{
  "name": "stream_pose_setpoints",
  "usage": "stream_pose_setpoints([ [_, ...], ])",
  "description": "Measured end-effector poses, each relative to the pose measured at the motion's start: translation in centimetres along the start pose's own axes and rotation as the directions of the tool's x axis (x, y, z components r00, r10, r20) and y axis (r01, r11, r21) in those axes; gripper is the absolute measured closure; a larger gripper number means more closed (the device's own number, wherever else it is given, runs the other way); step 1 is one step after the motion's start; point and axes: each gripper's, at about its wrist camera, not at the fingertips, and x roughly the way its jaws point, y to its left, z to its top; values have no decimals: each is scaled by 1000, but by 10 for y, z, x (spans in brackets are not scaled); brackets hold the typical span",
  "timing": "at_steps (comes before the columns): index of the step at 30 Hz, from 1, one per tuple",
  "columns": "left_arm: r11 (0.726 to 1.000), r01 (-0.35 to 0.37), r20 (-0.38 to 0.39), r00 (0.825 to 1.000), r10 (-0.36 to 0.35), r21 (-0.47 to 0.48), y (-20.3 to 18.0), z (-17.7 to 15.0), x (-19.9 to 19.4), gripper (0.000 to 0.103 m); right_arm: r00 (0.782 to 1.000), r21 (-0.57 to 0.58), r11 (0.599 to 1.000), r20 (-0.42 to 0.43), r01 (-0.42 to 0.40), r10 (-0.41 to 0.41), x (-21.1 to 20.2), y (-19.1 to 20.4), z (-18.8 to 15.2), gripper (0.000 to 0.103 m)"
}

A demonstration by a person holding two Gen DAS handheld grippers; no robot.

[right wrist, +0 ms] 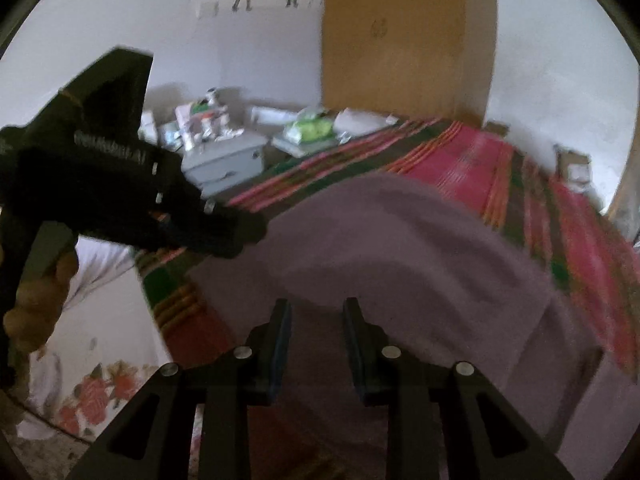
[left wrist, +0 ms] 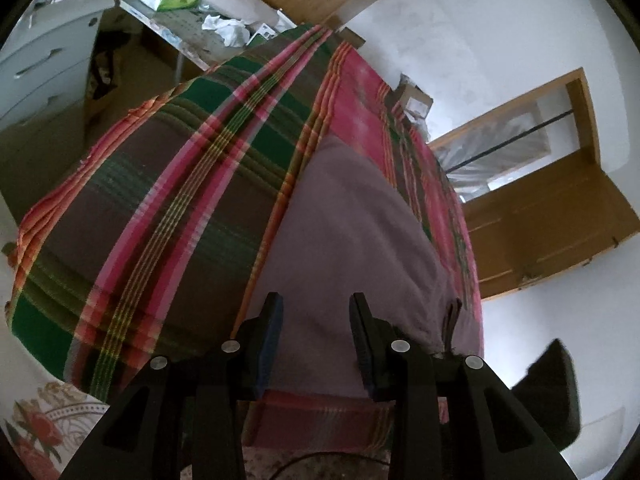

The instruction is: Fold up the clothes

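- The room was dim, lit by soft daylight; no lamp showed in either view.
- In the left wrist view the white wall (left wrist: pixel 480 40) was the brightest area, and the window (left wrist: pixel 492 152) beside the wooden door gave a pale glow.
- The black fingers (left wrist: pixel 272 340) were nearly featureless silhouettes against the cloth.
- Both views bent strongly at the rim, with dark corners outside the round picture.
- The left wrist view was fairly sharp: the stripes of the blanket (left wrist: pixel 160 200) read clearly.
- The right wrist view was smeared by motion; the purple cloth (right wrist: pixel 400 248) and the other gripper (right wrist: pixel 120 184) had soft edges.
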Motion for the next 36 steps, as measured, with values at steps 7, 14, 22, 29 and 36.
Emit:
stream_pose_setpoints([
  [7,999,-16,13,1000,17,-35,17,-1,-12,67,999,-68,997,20,-38,39,-6,14,1,76],
  [14,996,-29,22,999,30,-80,27,0,-15,67,994,-142,985,24,-100,104,13,43,15,56],
  [22,995,-28,-10,1000,27,-92,31,7,-5,67,1000,-240,971,13,5,-2,32,71,14,51],
  [29,994,-24,-25,999,22,-103,32,14,-3,63,999,-191,980,24,48,-44,33,66,16,60],
  [36,994,26,-56,998,-32,-107,28,25,10,58,997,-187,980,48,75,-67,22,59,15,84],
])
